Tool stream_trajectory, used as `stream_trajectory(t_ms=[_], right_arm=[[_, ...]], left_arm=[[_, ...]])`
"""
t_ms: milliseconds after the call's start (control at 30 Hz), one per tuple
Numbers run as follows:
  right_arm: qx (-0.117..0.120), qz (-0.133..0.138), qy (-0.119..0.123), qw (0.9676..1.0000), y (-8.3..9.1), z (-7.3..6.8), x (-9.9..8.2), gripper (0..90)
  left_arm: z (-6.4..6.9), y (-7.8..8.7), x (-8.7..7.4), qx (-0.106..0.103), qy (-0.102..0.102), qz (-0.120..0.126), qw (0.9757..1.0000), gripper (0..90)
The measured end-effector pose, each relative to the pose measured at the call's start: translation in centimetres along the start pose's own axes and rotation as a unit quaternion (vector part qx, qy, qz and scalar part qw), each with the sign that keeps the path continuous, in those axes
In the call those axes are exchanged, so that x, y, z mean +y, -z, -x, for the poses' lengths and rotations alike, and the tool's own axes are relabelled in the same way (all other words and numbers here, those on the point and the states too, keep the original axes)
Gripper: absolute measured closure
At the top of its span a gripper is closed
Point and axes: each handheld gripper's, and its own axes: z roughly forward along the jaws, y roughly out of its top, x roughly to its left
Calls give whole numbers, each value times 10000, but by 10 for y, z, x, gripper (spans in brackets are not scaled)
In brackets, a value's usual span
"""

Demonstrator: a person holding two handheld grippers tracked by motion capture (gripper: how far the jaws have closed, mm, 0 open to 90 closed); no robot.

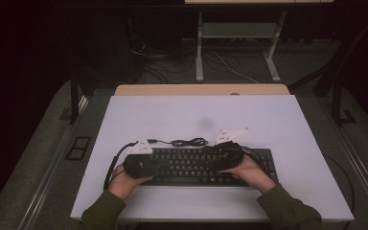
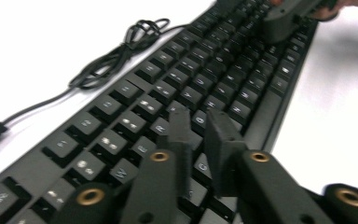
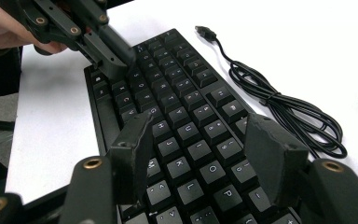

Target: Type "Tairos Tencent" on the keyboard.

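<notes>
A black keyboard [image 1: 206, 165] lies on the white worktop [image 1: 268, 120], near its front edge, with its coiled cable [image 3: 279, 105] just behind. Keycaps read ESC, W, E, N in the left gripper view; H, J, K, L, O, P in the right. The left tongs [image 2: 200, 126] hover over the left keys, jaws nearly together, perhaps touching a key. The right tongs [image 3: 198, 140] are spread wide above the right keys, gripping nothing.

Black keyboard [image 1: 191, 165], black cable [image 3: 279, 100], seemingly white table [image 1: 268, 120].
</notes>
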Motion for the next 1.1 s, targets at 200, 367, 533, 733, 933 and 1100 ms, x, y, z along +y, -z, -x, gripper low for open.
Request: stream_trajectory(t_ms=[200, 367, 533, 733, 933, 1100], right_arm=[[-6, -12, -9, 10000, 0, 0, 0, 414], [-11, -1, -5, 10000, 0, 0, 0, 414], [-12, 3, -3, 10000, 0, 0, 0, 414], [-17, -6, 0, 10000, 0, 0, 0, 415], [-10, 8, 4, 10000, 0, -1, 0, 416], [-21, 22, -7, 10000, 1, 0, 0, 416]], left_arm=[[3, -5, -1, -165, -112, -197, 9996, 890], [2, -11, -5, -225, -163, -370, 9989, 890], [3, -15, -6, -198, -228, -447, 9985, 890], [3, -17, -7, -178, -265, -541, 9980, 890], [3, -14, -6, -194, -214, -431, 9987, 890], [1, -6, -2, -154, -181, -257, 9994, 890]])
